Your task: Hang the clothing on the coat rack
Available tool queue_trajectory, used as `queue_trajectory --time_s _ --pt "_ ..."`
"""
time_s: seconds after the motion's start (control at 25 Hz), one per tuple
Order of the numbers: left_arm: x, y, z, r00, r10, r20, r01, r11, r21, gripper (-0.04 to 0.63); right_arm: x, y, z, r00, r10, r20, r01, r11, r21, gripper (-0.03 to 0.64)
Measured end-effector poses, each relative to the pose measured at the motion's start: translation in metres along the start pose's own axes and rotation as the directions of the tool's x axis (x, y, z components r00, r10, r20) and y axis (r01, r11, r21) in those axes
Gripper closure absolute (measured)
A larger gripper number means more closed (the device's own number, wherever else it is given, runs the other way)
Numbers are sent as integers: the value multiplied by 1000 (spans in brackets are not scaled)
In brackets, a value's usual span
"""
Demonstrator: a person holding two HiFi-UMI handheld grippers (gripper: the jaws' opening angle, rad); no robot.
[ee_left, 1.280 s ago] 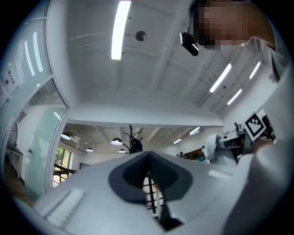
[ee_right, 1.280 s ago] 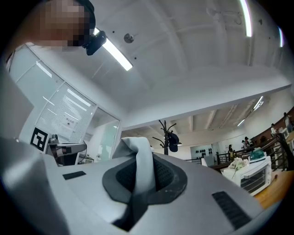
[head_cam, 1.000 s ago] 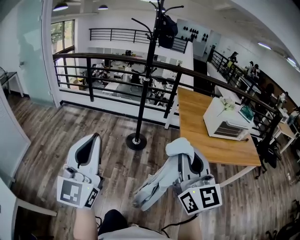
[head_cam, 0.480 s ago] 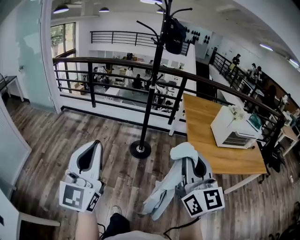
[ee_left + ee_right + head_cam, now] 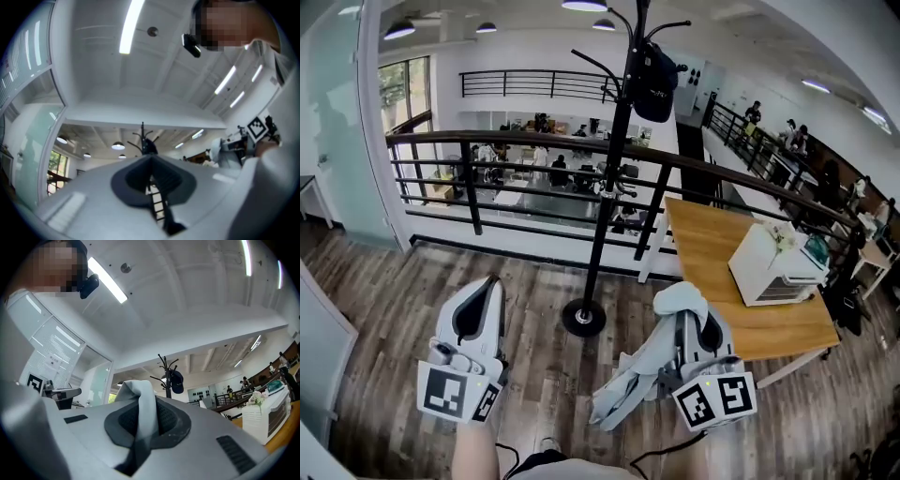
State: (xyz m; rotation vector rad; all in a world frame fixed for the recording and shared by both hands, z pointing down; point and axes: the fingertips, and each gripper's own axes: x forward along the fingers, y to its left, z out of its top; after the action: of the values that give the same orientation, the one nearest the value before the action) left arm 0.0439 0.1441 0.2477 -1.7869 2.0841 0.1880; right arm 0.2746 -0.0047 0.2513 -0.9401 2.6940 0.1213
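A black coat rack (image 5: 609, 178) stands on a round base by the railing, a dark cap (image 5: 653, 70) hanging near its top; it also shows as the coat rack (image 5: 167, 376) and coat rack (image 5: 143, 140) in both gripper views. My right gripper (image 5: 682, 309) is shut on a pale grey-blue garment (image 5: 642, 370), which bunches over the jaws and hangs down to the left; the garment (image 5: 140, 408) is pinched between the pads. My left gripper (image 5: 478, 309) is shut with nothing in it, left of the rack's base.
A dark railing (image 5: 534, 150) runs across behind the rack. A wooden table (image 5: 741, 281) with a white appliance (image 5: 773, 262) stands at the right. Wood floor (image 5: 394, 281) lies around the rack base. People stand far back right.
The view has come closer to the rack and tilted up slightly. Both grippers keep their pose, the right one still holding the garment.
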Motion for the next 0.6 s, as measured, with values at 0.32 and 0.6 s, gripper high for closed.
queue_trajectory --time_s 0.32,0.6 --pt "14 55 -17 1000 -19 -4 19 1000 2 589 48 22 -1 999 -38 20 38 999 -20 611" --pt "17 77 -43 999 -23 -44 22 1000 -13 589 76 35 -16 1000 -26 5 26 1000 -10 611"
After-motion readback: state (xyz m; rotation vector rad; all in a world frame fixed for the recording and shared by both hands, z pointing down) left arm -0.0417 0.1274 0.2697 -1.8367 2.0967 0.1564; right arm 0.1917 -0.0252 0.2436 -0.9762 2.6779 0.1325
